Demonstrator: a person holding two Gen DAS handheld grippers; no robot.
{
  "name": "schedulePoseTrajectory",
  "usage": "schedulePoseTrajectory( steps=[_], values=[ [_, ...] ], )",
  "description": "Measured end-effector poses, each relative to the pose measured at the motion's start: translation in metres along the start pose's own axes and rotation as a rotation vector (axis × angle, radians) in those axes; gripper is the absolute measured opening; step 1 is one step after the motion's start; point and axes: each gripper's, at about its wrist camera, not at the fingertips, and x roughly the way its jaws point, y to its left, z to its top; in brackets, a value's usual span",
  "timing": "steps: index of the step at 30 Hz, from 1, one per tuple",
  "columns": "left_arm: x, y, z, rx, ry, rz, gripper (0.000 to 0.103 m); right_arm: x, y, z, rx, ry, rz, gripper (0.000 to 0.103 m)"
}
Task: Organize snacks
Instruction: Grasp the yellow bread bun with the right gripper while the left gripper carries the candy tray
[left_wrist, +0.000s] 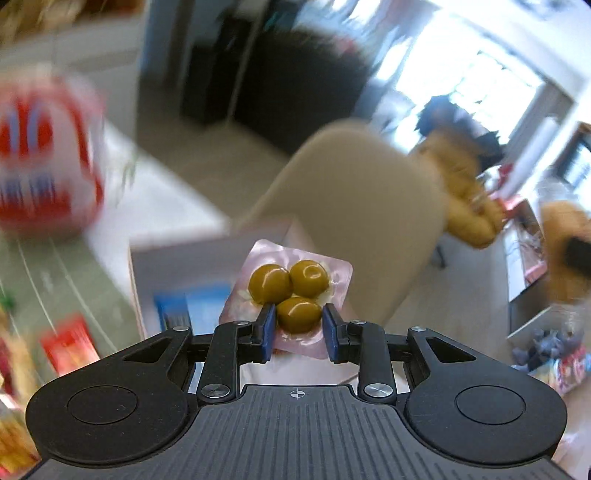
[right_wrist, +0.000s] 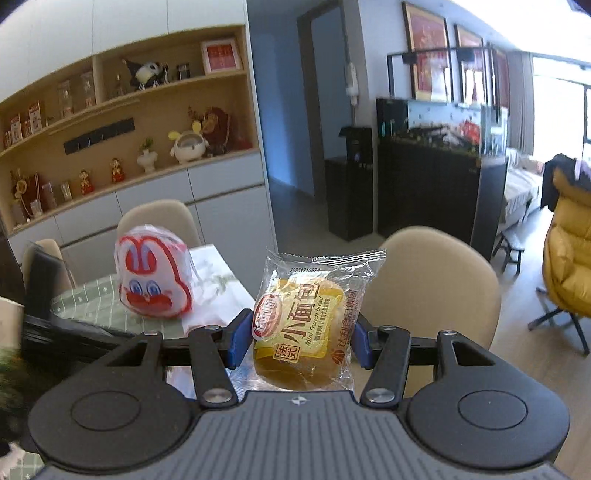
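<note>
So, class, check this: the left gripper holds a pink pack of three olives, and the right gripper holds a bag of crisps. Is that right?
Not quite. The right gripper holds a wrapped mini French bread, not crisps; the right wrist view shows it. The left gripper does hold the pink pack of three olives.

Left claw (left_wrist: 299, 326) around pink olive pack (left_wrist: 291, 291), background perhaps motion-blurred

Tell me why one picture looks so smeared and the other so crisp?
Left wrist view: the background streaks with motion blur, while the olive pack stays sharp; the window is blown out. Right wrist view: crisp, the bread packet readable, straight lines bent by the fisheye.
</note>
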Motion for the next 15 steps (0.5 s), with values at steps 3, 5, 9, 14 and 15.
schedulePoseTrajectory(
  steps=[3,5,9,14,15],
  values=[
    [0.045,0.017,-0.016,-0.098,0.081,-0.002,0.032,0.017,-0.017,-0.011,0.01,0.043,0.004,0.055],
    [0.066,0.023,-0.023,-0.108,0.124,-0.008,0.032,0.026,-0.023,-0.019,0.017,0.075,0.011,0.055],
    [0.07,0.023,-0.033,-0.059,0.087,-0.009,0.026,0.055,-0.029,-0.028,0.016,0.138,0.042,0.055],
    [0.013,0.004,-0.041,-0.044,-0.084,0.055,0.026,0.109,-0.012,-0.03,0.003,0.218,0.13,0.055],
    [-0.001,0.003,-0.046,-0.065,-0.097,0.048,0.026,0.123,-0.005,-0.03,0.0,0.236,0.145,0.055]
  ],
)
